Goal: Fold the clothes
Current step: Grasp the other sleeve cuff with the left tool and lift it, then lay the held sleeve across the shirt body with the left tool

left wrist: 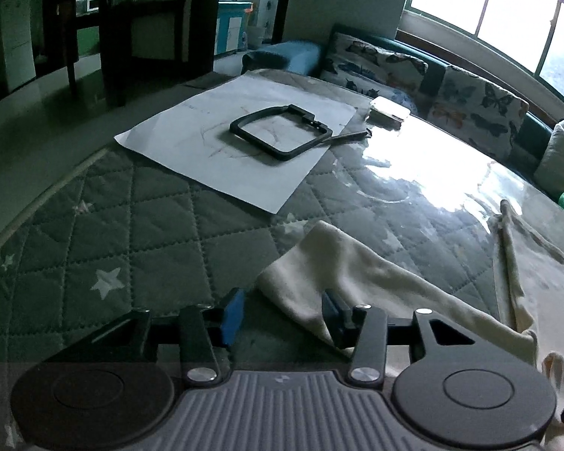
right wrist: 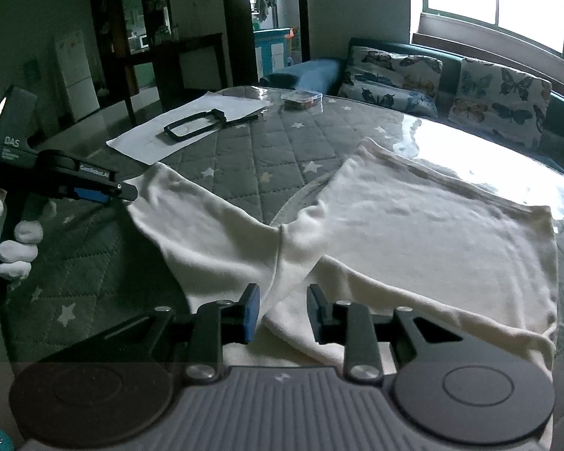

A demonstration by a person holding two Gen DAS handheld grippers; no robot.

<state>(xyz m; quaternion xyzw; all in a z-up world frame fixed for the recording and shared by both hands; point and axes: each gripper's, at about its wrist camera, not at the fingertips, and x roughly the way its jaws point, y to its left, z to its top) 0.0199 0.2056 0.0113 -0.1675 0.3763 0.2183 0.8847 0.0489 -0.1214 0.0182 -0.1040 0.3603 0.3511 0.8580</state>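
Now cream garment, sleeve between open right gripper

Left tongs: black linkage arms, silver screws, blue pad on one finger, ribbed grey body, two round black discs. Right tongs: same build. White glove on hand; handle marked "DAS".

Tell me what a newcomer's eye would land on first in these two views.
The cream garment spread over the quilted star-patterned table cover dominates, with one sleeve stretched out to the left gripper and the other folded across just ahead of the open right gripper. Beyond it, a black square frame lies on a white paper sheet, and bright window glare washes the table's far right side.
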